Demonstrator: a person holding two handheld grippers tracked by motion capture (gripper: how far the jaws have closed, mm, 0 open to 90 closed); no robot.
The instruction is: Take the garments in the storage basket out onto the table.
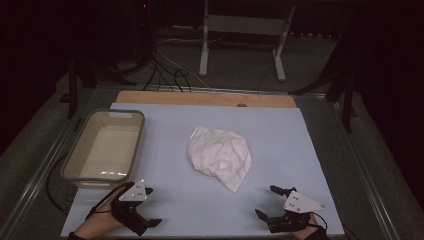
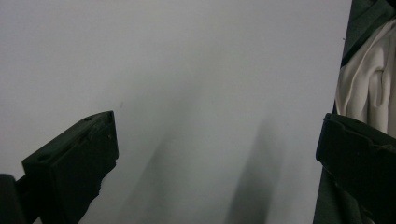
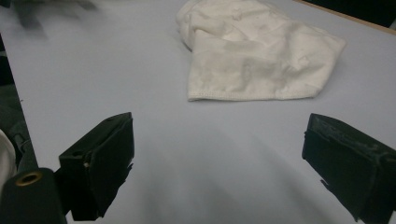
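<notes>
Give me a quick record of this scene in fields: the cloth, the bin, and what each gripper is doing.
cloth: white cloth, crumpled, mid-table on the blue mat
bin: beige tub, at the mat's left edge, looks empty
left gripper: open, near front left corner, holding nothing
right gripper: open, near front right, facing the cloth, apart from it
contact: neither gripper touches the cloth

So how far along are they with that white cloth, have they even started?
Barely started, by the look of it. Done: nothing visible; the white cloth lies crumpled mid-table and the tub at the left looks empty. In hand: nothing; the left gripper and right gripper rest near the table's front edge, jaws wide open. Left: seemingly everything, beginning with reaching the cloth.
</notes>
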